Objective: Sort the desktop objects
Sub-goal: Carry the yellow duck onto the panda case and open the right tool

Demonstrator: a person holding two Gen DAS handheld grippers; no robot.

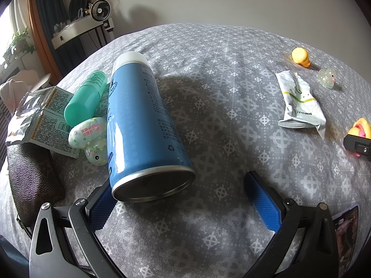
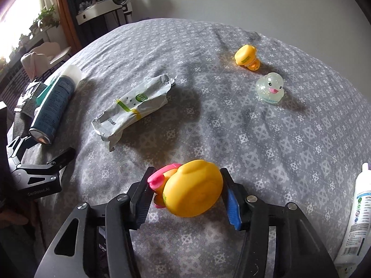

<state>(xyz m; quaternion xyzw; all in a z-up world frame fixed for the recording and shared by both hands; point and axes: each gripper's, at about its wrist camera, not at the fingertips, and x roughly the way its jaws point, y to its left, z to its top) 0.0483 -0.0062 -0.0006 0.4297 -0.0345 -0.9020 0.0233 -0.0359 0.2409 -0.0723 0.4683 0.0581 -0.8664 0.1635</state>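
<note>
A: On the right, tongs (image 2: 187, 170) clamped on what?

B: On the yellow duck with pink trim (image 2: 194, 190), tipped on its side. Black finger against the pink part, blue pad against the yellow body. Low and central over the desk (image 2: 289, 150), the nearest thing to the camera.

A: And the left tongs (image 1: 179, 180)?

B: Standing wide apart, gripping nothing. Base of the blue spray can (image 1: 141, 120) lying between the fingers, just beside the left one, well clear of the right one.

A: Crowded anywhere?

B: Along the left edge, yes. Green bottle (image 1: 85, 99) touching the can, two speckled egg-shaped pieces (image 1: 87, 133) wedged against it, printed sachets (image 1: 46, 115) behind them, brown case (image 1: 32, 178) right at the edge.

A: Open room?

B: Plenty in the middle: bare grey patterned cloth from the can across to the crumpled white packet (image 1: 299, 102). More bare cloth in front of the held duck, up to the clear glitter duck (image 2: 270, 88) and the small yellow duck (image 2: 245, 56) near the far right. Those two just beside each other, apart from the packet.

A: Right edge?

B: White tube (image 2: 357, 213) lying along it, well apart from the held duck.
</note>
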